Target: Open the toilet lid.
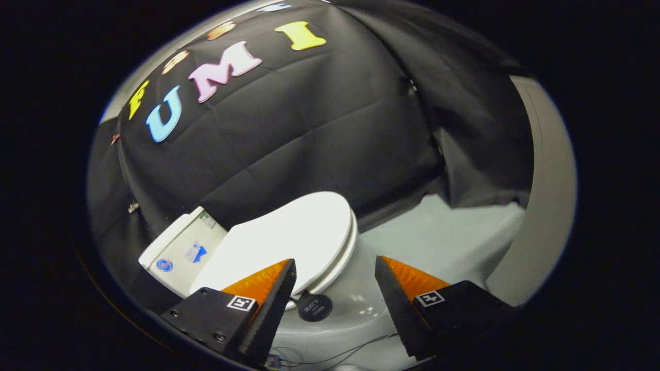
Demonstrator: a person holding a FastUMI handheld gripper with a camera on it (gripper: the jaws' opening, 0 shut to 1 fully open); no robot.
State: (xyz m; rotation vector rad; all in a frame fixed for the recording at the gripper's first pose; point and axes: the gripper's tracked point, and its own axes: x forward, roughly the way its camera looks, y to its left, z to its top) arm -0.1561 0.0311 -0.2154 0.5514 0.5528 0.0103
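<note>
A white toilet stands just ahead of my fingers, seen at a tilt. Its lid (289,242) lies flat and closed on the seat rim (344,260). The white tank (178,252) sits behind it, against the black cloth wall. My gripper (335,270) is open, its orange and black fingers spread wide with nothing between them. The left finger (270,293) overlaps the lid's near edge in the image; whether it touches the lid I cannot tell. The right finger (399,291) hangs over the pale floor beside the bowl.
A small round black disc (314,307) lies on the pale grey floor (438,237) between the fingers, below the bowl's front. Thin wires (356,350) run across the floor near the fingers. Black cloth (319,129) hangs behind the toilet, and a pale wall (546,196) rises on the right.
</note>
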